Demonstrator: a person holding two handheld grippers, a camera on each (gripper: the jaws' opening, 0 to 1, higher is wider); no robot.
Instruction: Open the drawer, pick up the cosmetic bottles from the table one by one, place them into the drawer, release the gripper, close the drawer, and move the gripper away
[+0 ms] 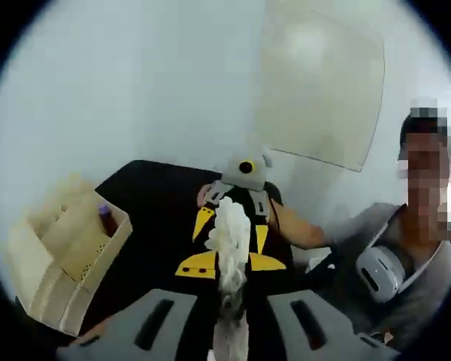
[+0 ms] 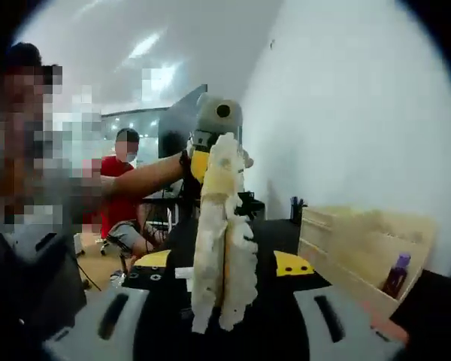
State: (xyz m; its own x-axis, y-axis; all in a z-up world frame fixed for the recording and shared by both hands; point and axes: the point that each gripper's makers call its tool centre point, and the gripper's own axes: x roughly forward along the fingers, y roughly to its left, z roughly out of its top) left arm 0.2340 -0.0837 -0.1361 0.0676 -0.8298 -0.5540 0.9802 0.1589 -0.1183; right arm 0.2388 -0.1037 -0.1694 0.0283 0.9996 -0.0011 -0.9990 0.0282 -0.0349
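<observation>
White frilly item [image 1: 231,233], upright between both grippers over the black bench [image 1: 158,195].

Left gripper [image 1: 231,301]: the item runs down between the jaws; I cannot tell whether they clamp it.

Right gripper [image 2: 222,301]: jaws apart, a dark gap on each side of the item.

Pale wooden drawer [image 1: 75,256]: pulled open on the bench. One purple cosmetic bottle [image 1: 107,220] stands inside, its label too small to read.
</observation>
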